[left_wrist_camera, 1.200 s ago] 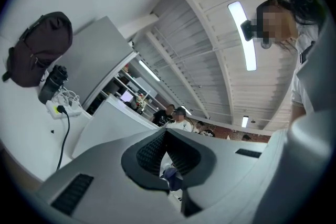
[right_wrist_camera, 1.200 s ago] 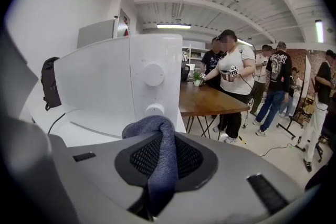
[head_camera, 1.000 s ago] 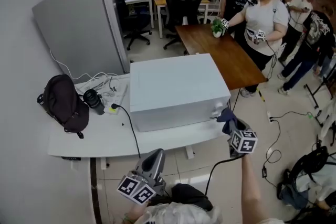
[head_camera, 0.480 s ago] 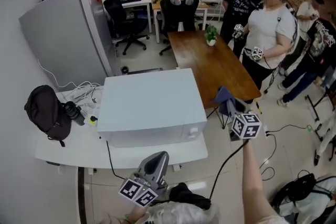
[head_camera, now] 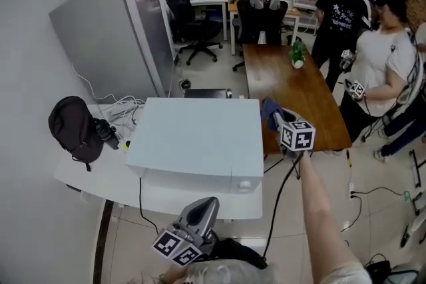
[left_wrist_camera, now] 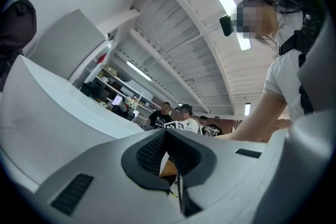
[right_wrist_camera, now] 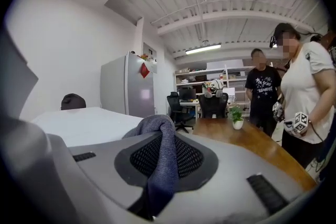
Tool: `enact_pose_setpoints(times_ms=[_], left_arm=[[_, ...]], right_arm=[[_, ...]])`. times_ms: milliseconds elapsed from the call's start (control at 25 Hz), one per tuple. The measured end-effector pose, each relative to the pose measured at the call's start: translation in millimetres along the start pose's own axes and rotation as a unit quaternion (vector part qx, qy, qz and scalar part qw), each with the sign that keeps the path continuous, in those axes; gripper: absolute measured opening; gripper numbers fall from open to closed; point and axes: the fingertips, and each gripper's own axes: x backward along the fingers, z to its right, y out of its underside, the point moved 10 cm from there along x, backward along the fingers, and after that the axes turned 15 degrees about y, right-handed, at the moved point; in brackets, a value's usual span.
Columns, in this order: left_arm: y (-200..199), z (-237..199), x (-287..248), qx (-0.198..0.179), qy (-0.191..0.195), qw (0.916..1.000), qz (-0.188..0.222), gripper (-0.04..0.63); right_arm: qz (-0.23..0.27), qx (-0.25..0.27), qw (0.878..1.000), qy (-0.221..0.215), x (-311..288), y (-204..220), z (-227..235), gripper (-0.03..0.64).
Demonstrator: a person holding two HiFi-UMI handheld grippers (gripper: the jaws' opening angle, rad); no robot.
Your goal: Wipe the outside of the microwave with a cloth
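Where the right gripper view looks along its own jaws, we find the right gripper [right_wrist_camera: 157,165] clamped on a blue-grey cloth [right_wrist_camera: 161,136]. The cloth loops up over the jaw tips and runs down between them. From the head view we record this gripper held out on an extended arm at the far right corner of the white microwave [head_camera: 193,140], with the cloth just beside the microwave's right side. We cannot confirm contact from this angle; it appears close, possibly touching. The microwave stands on a white table [head_camera: 86,173], its top bare. A black backpack [head_camera: 73,130] lies to its left on the same table.

We note the left gripper [head_camera: 203,206] low, near the person's body, below the table's front edge. Its own view shows the jaws pressed together with nothing between them.

Beyond the microwave stand a grey refrigerator [head_camera: 110,43] and a wooden table [head_camera: 299,93] bearing a small potted plant [head_camera: 297,53]. People stand at that table's right side.
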Motion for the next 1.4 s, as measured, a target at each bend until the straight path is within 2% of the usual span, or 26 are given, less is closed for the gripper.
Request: enact_pose_setpoints(times_ms=[160,360,680,840,960,1120,1240,1400], left_arm=[[-4.3,-6.7,-8.5,-0.003,-0.015,0.9999,0.007,-0.014],[-2.0,-9.9,-20.3,0.0,-0.007,1.0,-0.002,-0.014],[2.2,-15.1,-27.1,0.013,0.007,0.9999,-0.009,-0.014],[-0.7,-22.1,-29.4,0.011,0.01,0.9998,-0.009,-0.014],[-4.9,-25.2,-31.3,0.01,0.012,0.9999,-0.004,-0.014],[-8.3,-25.0,-26.6,0.005,0.011,0.9999,-0.005,-0.014],[-10.0,-26.8,-19.2,0.0,-0.003,1.0,-0.006,-0.014],[-10.3,-24.6,-10.5,-0.005,-0.021,0.9997,-0.008,-0.014]], right_arm=[[-0.004,-0.01,0.998,-0.059,9.5,11.4,-18.4,0.077],[-0.004,-0.014,0.994,-0.109,74.5,43.7,-26.7,0.077],[-0.008,-0.07,0.99,-0.121,199.4,94.1,-55.7,0.077],[-0.011,-0.08,0.99,-0.113,230.9,103.6,-75.9,0.077],[0.003,-0.094,0.992,-0.08,231.2,100.2,-71.7,0.077],[0.033,-0.121,0.992,-0.019,203.9,84.9,-29.3,0.077],[0.04,-0.102,0.994,-0.004,147.7,69.3,-0.4,0.077],[0.034,-0.067,0.997,0.006,59.1,55.3,15.5,0.078]])
